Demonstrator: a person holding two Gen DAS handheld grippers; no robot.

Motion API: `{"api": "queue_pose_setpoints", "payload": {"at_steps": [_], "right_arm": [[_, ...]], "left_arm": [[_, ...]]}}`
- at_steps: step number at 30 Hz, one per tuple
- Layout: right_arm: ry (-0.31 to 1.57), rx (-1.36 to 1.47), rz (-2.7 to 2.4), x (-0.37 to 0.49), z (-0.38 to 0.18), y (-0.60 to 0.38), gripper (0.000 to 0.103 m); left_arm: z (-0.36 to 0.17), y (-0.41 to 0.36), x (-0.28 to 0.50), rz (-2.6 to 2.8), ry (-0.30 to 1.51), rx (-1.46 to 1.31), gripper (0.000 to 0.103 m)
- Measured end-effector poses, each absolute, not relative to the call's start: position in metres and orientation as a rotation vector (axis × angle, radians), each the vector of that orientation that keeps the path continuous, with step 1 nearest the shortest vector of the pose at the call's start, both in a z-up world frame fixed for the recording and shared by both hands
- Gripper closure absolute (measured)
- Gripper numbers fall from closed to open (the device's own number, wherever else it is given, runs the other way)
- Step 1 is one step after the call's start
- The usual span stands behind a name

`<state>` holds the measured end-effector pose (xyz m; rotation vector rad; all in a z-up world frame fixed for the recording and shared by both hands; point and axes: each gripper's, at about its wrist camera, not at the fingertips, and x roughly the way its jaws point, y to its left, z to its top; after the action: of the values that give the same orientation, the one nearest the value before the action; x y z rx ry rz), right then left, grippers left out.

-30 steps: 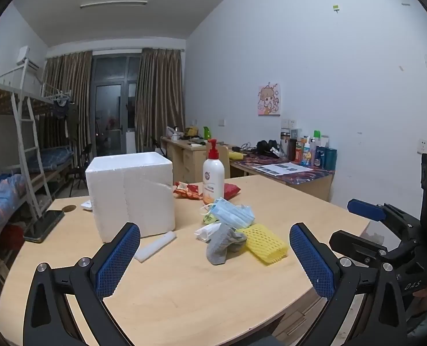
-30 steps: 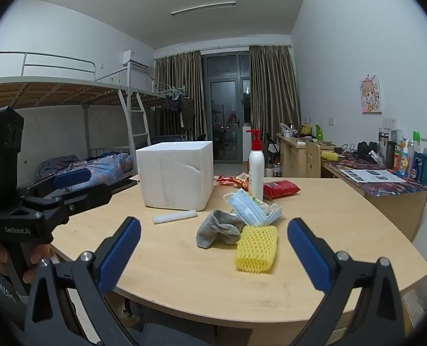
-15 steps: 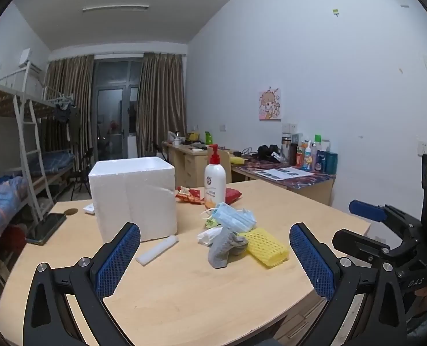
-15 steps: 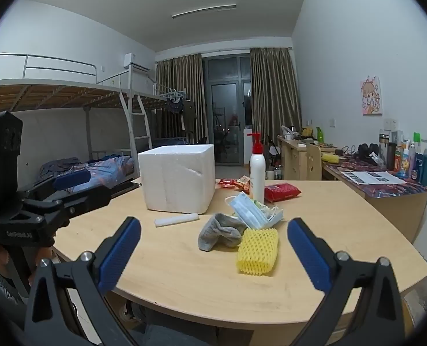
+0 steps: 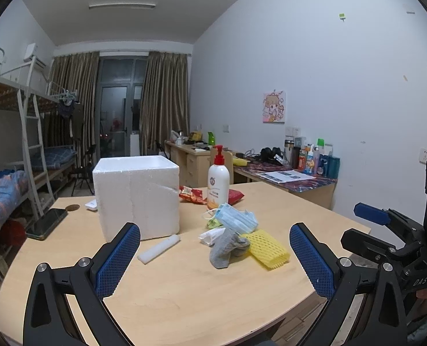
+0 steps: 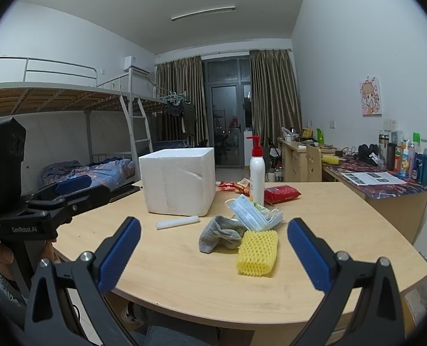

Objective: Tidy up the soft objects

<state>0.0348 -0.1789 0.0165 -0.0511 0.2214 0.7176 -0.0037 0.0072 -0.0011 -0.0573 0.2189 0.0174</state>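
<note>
Approach step, nothing grasped yet. Both claws gape wide, empty: left claw, right claw. Soft pile lies ahead between fingers: grey sock, yellow foam net, face masks. Foam box beyond-left. Next, likely: you lower one claw over sock and pinch.

We've got bare table in front of the pile, open from the near edge. Behind it, the pump bottle stands upright; the foam box and foam stick crowd the left.
</note>
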Motion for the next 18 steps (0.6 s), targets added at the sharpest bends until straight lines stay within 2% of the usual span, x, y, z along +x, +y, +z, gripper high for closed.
{"api": "queue_pose_setpoints", "payload": {"at_steps": [18], "right_arm": [[0.215,-0.058,0.719,0.0332,0.0191,-0.1773,0.0]], "left_arm": [[0.0032,0.0006,-0.0127,0.016,0.207,-0.03,0.0]]}}
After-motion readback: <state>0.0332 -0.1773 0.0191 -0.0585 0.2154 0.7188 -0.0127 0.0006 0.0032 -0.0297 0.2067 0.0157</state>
